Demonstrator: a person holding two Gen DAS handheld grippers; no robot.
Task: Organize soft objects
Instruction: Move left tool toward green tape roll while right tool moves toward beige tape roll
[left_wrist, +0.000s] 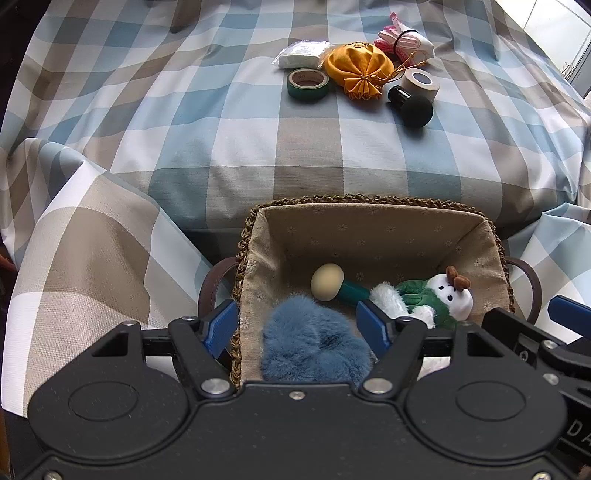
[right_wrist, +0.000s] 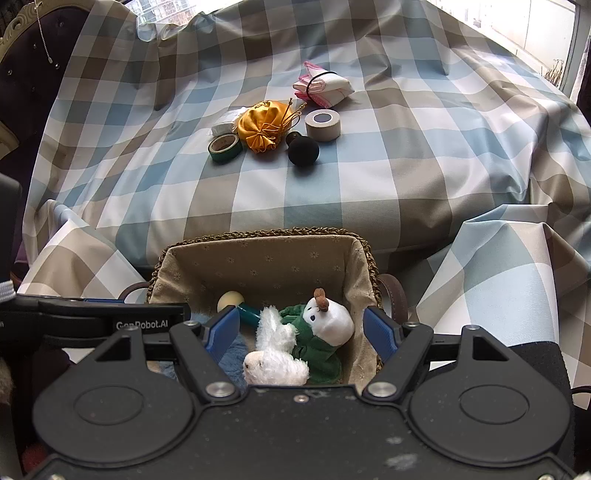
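Observation:
A woven basket (left_wrist: 373, 202) with beige lining sits close below both grippers. In it lie a blue fluffy piece (left_wrist: 314, 347), a cream-headed puff with a teal handle (left_wrist: 328, 282) and a white plush toy in green clothes (left_wrist: 432, 295). My left gripper (left_wrist: 297, 326) hangs open over the blue fluffy piece, its pads clear of it. My right gripper (right_wrist: 302, 332) stands open around the plush toy (right_wrist: 314, 332) without pressing on it. Farther up the checked cloth lie a yellow drawstring pouch (left_wrist: 356, 68), a black sponge ball (left_wrist: 417, 110) and a folded pink-and-white cloth (left_wrist: 406, 40).
Beside the pouch are a green tape roll (left_wrist: 308, 84), a beige tape roll (left_wrist: 421, 83) and a white packet (left_wrist: 301, 55). The checked cloth (left_wrist: 258, 147) covers the whole surface and folds up on both sides of the basket. The basket has brown handles (left_wrist: 208, 291).

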